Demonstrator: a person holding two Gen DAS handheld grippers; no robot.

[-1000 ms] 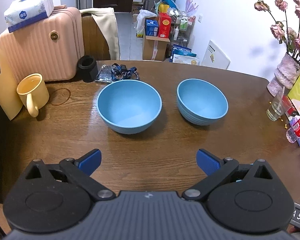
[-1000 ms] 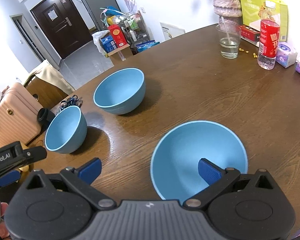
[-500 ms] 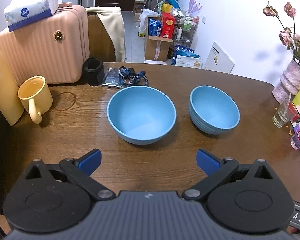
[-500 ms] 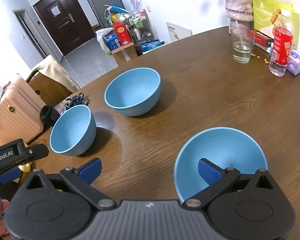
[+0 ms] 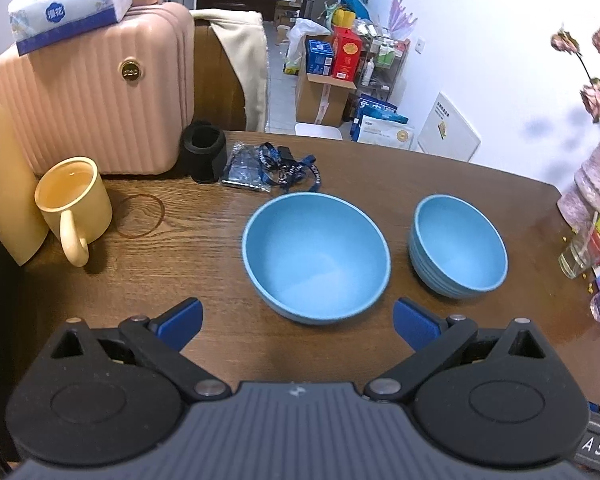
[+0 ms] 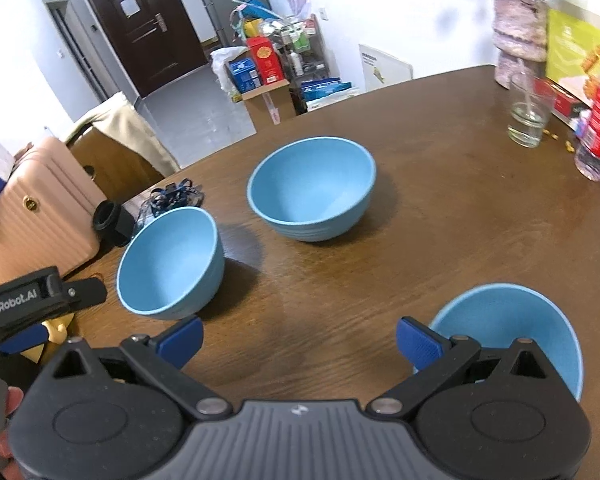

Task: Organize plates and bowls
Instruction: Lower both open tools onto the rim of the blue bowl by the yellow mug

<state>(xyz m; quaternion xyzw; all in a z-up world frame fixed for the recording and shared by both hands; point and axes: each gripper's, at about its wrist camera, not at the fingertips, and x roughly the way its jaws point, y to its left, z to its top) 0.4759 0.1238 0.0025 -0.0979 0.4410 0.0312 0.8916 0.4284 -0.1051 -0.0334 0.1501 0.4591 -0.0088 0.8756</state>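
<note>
Hovering above the brown table (image 5: 204, 240), the left tongs (image 5: 298, 320) gape wide and empty just short of the nearest blue bowl (image 5: 316, 254), a second bowl (image 5: 458, 246) beside it. The right tongs (image 6: 299, 340) are spread empty too, their right finger over a third bowl (image 6: 508, 320)

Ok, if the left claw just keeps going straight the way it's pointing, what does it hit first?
Most likely the nearer blue bowl: it sits dead ahead of the open left claw, its near wall between the fingertips' line. Depth is hard to judge, but nothing lies in between.
</note>
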